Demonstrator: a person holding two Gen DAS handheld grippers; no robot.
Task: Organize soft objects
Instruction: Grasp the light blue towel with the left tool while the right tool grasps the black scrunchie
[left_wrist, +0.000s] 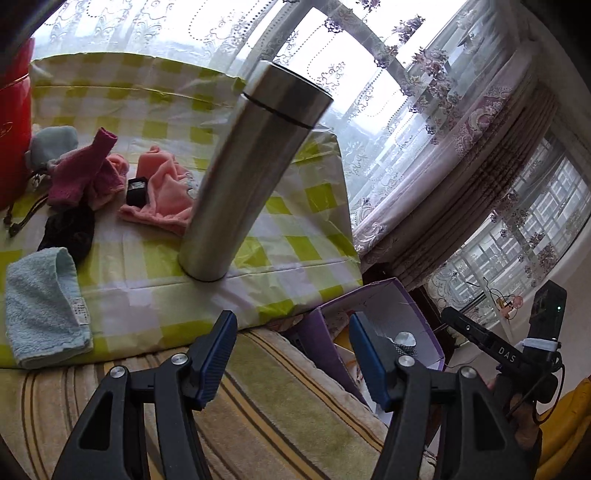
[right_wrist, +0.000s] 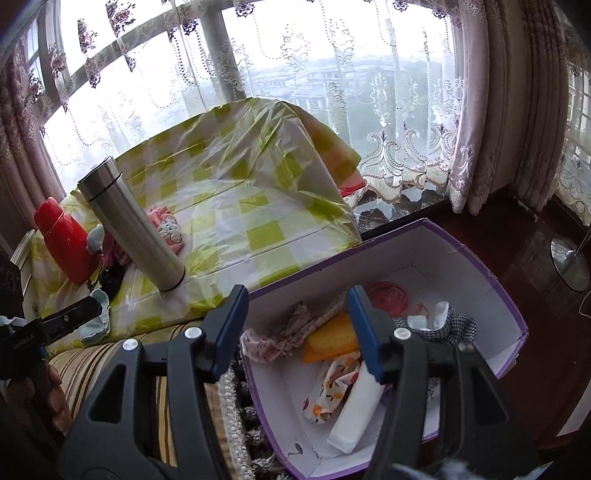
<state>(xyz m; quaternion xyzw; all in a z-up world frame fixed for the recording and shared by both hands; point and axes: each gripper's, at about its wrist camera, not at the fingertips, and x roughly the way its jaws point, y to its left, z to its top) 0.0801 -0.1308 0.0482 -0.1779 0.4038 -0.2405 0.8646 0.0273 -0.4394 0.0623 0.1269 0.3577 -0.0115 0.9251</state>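
left gripper (left_wrist: 291, 354): fingers released; right gripper (right_wrist: 297, 328): fingers released above purple box (right_wrist: 509, 295) | light-blue towel (left_wrist: 44, 306): counter's near-left edge, long axis toward camera

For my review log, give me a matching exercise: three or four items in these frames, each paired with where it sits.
Items:
1. light blue towel
2. steel flask
3. yellow sponge
4. red flask

Places:
A. inside the purple box
B. upright at the checked cloth's front edge
C. near corner of the cloth, lying flat
D. far left of the cloth, behind the soft pile

Pairs: 1-C, 2-B, 3-A, 4-D
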